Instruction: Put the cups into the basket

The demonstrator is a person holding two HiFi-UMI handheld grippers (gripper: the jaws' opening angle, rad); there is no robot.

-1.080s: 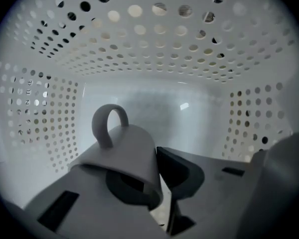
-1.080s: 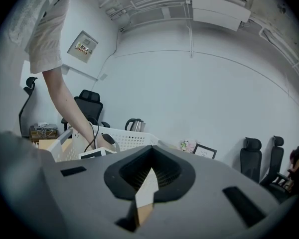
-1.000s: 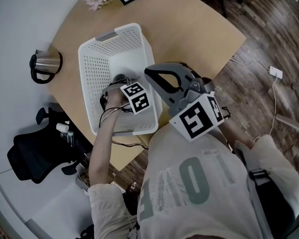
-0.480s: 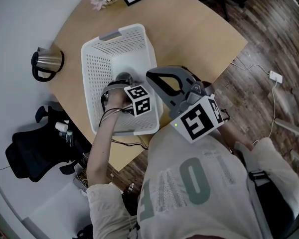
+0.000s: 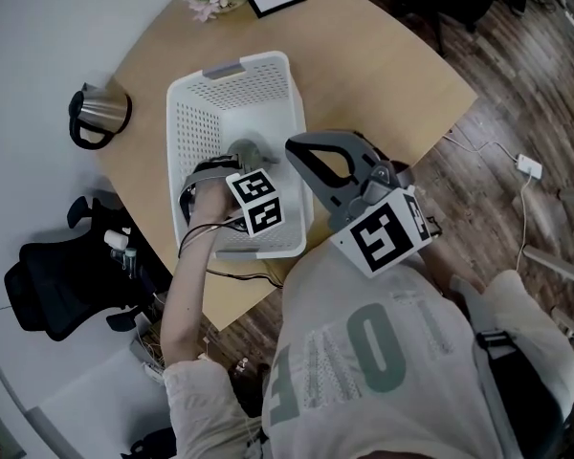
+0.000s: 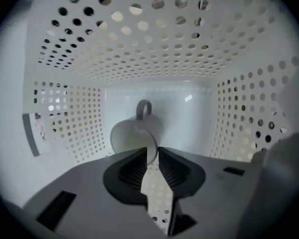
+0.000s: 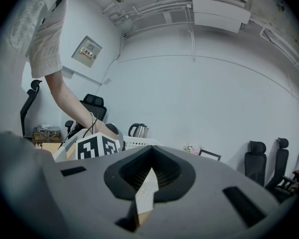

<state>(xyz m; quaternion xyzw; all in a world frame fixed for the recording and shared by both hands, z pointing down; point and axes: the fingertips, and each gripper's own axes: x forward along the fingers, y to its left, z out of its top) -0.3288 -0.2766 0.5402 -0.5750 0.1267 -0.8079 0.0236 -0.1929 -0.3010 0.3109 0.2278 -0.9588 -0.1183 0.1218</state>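
Cup [image 6: 137, 133] rim was pinched in your left gripper [image 6: 152, 156], jaws nearly closed on its wall. It lay tipped sideways, handle up, mouth facing left, deep inside the white perforated basket [image 6: 154, 49]. Your right gripper [image 7: 149, 176] had its jaws pressed together on nothing, held beside the basket, aimed out at the room. Basket sat on the round wooden table [image 5: 364, 55], kettle [image 5: 100, 115] well apart at the table's left edge.
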